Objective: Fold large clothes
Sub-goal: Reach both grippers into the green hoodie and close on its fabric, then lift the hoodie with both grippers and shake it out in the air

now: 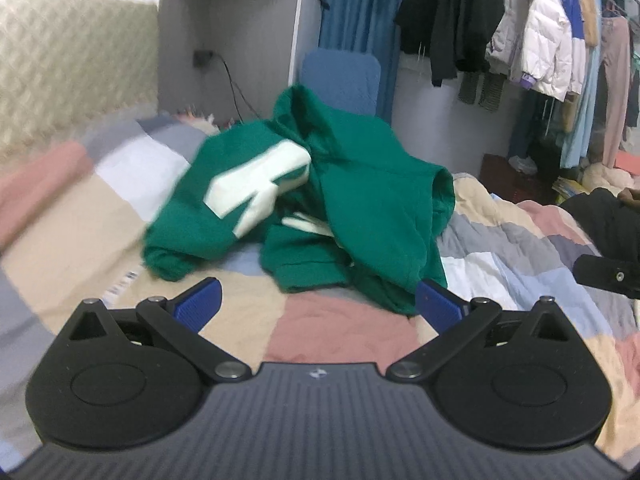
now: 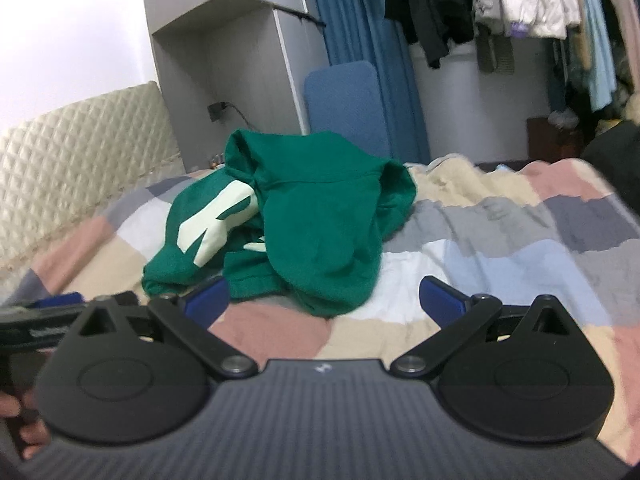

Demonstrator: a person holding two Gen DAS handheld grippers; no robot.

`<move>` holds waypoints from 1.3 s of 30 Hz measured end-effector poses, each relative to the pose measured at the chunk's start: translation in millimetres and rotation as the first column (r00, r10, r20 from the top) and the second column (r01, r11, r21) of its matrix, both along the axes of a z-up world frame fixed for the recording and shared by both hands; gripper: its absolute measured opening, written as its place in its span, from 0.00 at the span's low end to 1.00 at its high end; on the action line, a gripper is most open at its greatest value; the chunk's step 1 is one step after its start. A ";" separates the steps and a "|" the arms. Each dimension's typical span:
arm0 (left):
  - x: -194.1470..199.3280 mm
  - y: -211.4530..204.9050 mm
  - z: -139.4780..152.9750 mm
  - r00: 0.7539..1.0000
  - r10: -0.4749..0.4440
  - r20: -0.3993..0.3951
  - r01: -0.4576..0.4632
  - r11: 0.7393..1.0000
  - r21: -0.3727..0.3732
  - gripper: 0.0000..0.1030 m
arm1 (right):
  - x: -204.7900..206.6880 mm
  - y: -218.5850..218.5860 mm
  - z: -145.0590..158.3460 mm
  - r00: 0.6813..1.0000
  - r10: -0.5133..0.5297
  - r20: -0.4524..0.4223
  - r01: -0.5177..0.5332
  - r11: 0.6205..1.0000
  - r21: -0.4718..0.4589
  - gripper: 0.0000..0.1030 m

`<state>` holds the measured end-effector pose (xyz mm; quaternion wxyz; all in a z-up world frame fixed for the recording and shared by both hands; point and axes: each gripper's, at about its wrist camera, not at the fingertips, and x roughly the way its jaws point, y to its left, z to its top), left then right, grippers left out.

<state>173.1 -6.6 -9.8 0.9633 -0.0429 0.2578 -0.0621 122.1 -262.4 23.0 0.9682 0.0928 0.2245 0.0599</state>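
A green hoodie [image 1: 360, 200] with white lettering lies crumpled in a heap on the bed's patchwork quilt [image 1: 320, 332]. My left gripper [image 1: 318, 300] hovers open just in front of the heap, its right blue pad close to the hoodie's near hem, nothing between the fingers. In the right wrist view the same hoodie [image 2: 320, 232] sits ahead and slightly left. My right gripper [image 2: 324, 300] is open above the quilt [image 2: 500, 232], empty, with the hoodie's lower edge just beyond its left pad. The left gripper's body shows at that view's left edge.
A quilted cream headboard [image 1: 68, 68] stands at the left. Behind the bed are a grey cabinet [image 2: 224, 76], a blue board [image 2: 344, 104], blue curtains and a rack of hanging clothes [image 1: 540, 40]. A dark sleeve [image 1: 604, 224] lies at the right.
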 end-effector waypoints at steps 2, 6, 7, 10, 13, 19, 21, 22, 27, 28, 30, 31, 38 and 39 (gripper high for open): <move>28.0 -0.1 -10.3 0.999 -0.021 -0.042 0.019 0.998 -0.052 1.00 | 26.4 -3.5 -5.1 0.999 0.001 -0.033 -0.001 1.000 0.011 1.00; 87.5 -8.1 -35.1 0.993 -0.076 -0.093 0.064 0.989 -0.135 1.00 | 78.9 -8.8 -25.8 0.995 0.042 -0.090 -0.039 0.999 0.030 0.91; 102.4 -10.7 -40.9 0.991 -0.095 -0.095 0.080 0.985 -0.153 1.00 | 95.4 -11.0 -33.5 0.994 0.051 -0.100 -0.048 0.998 0.030 0.89; 151.2 -21.4 -57.7 0.987 -0.130 -0.092 0.112 0.977 -0.180 1.00 | 136.9 -21.5 -55.0 0.993 0.048 -0.104 -0.042 0.997 0.061 0.89; 197.6 -34.3 -75.1 0.983 -0.164 -0.083 0.145 0.971 -0.190 1.00 | 184.0 -34.0 -86.9 0.990 0.048 -0.136 -0.032 0.993 0.113 0.78; 282.5 -49.3 -115.8 0.976 -0.177 -0.131 0.143 0.961 -0.236 0.85 | 252.5 -41.6 -140.1 0.978 0.060 -0.202 -0.030 0.989 0.145 0.66; 305.4 -49.5 -130.3 0.966 -0.186 -0.178 0.128 0.948 -0.292 0.74 | 267.2 -40.0 -151.9 0.975 0.075 -0.211 -0.045 0.989 0.144 0.66; 314.9 -50.3 -135.6 0.962 -0.191 -0.197 0.122 0.941 -0.315 0.61 | 274.5 -38.0 -156.4 0.971 0.089 -0.220 -0.059 0.988 0.141 0.64; 339.1 -62.4 -136.5 0.950 -0.201 -0.239 0.115 0.937 -0.331 0.16 | 293.8 -27.7 -158.9 0.961 0.159 -0.227 -0.121 0.978 0.173 0.27; 335.3 -65.0 -129.5 0.951 -0.208 -0.230 0.122 0.933 -0.337 0.12 | 294.6 -25.4 -155.8 0.958 0.162 -0.236 -0.123 0.977 0.174 0.17; 324.9 -68.5 -111.4 0.955 -0.219 -0.199 0.143 0.931 -0.337 0.11 | 290.7 -21.3 -144.7 0.957 0.169 -0.234 -0.133 0.978 0.161 0.12; 318.3 -70.4 -102.7 0.957 -0.224 -0.182 0.153 0.928 -0.338 0.10 | 286.6 -20.9 -138.0 0.958 0.178 -0.225 -0.143 0.976 0.161 0.11; 254.6 -59.9 -36.3 0.960 -0.267 -0.082 0.214 0.892 -0.399 0.09 | 217.7 -26.7 -70.0 0.961 0.245 -0.128 -0.214 0.953 0.212 0.09; 240.2 -55.9 -26.5 0.960 -0.273 -0.068 0.223 0.886 -0.407 0.09 | 205.4 -24.7 -61.1 0.961 0.252 -0.109 -0.228 0.954 0.196 0.09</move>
